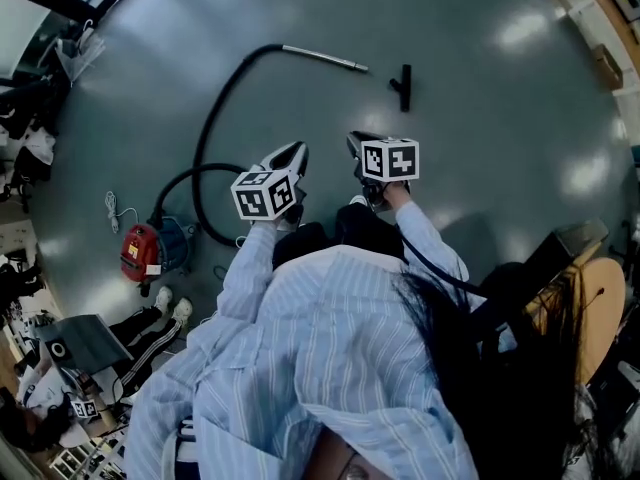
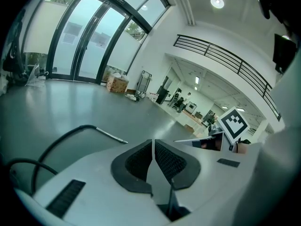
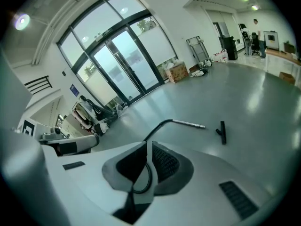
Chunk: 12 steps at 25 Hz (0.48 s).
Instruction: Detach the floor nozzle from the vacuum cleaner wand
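We hold our left gripper (image 1: 297, 151) and right gripper (image 1: 357, 140) pressed together on nothing. The nozzle (image 1: 403, 85) already lies ahead of both, apart from the wand (image 1: 325, 59): 2 pieces, seemingly detached.

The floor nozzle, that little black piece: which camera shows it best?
The head view: it looks down on the whole floor nozzle, lying apart from the wand tip. The right gripper view shows it too, from a low angle. The left gripper view shows only the wand, not the nozzle.
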Each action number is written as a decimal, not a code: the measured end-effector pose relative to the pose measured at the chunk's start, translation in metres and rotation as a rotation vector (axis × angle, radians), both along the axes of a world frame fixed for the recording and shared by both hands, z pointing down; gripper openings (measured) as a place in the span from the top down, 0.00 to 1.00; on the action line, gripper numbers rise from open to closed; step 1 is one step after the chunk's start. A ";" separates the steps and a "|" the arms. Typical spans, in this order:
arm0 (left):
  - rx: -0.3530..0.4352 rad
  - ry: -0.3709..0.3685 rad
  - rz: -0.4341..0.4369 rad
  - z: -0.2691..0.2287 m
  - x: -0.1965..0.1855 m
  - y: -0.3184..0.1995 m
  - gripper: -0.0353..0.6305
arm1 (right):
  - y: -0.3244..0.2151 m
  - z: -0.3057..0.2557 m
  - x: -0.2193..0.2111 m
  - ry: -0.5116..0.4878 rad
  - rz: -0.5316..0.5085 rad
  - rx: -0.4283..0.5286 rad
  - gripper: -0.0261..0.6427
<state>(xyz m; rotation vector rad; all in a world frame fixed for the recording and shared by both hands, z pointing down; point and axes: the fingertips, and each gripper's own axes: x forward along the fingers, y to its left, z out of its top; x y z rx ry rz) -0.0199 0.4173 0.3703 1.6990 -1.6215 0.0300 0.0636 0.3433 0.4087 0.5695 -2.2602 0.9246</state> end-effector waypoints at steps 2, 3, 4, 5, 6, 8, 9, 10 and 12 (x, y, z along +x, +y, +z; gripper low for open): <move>-0.003 0.001 0.000 -0.005 -0.006 0.012 0.91 | 0.011 -0.006 -0.009 0.004 -0.008 -0.008 0.90; -0.004 0.002 -0.003 -0.008 -0.010 0.019 0.91 | 0.018 -0.008 -0.013 0.005 -0.013 -0.011 0.90; -0.004 0.002 -0.007 -0.010 -0.015 0.028 0.91 | 0.028 -0.010 -0.019 0.006 -0.019 -0.014 0.90; -0.002 0.003 -0.012 -0.011 -0.022 0.038 0.91 | 0.038 -0.011 -0.025 0.007 -0.027 -0.014 0.90; 0.000 0.004 -0.018 -0.011 -0.029 0.048 0.91 | 0.049 -0.011 -0.032 0.008 -0.035 -0.014 0.90; 0.005 0.006 -0.027 -0.007 -0.043 0.069 0.91 | 0.072 -0.007 -0.046 0.013 -0.048 -0.013 0.90; 0.007 0.008 -0.030 -0.004 -0.048 0.079 0.91 | 0.083 -0.004 -0.051 0.014 -0.052 -0.011 0.90; 0.008 0.009 -0.031 -0.001 -0.052 0.090 0.91 | 0.094 -0.002 -0.056 0.014 -0.054 -0.009 0.90; 0.008 0.010 -0.028 0.004 -0.058 0.111 0.91 | 0.115 0.000 -0.062 0.008 -0.050 -0.007 0.90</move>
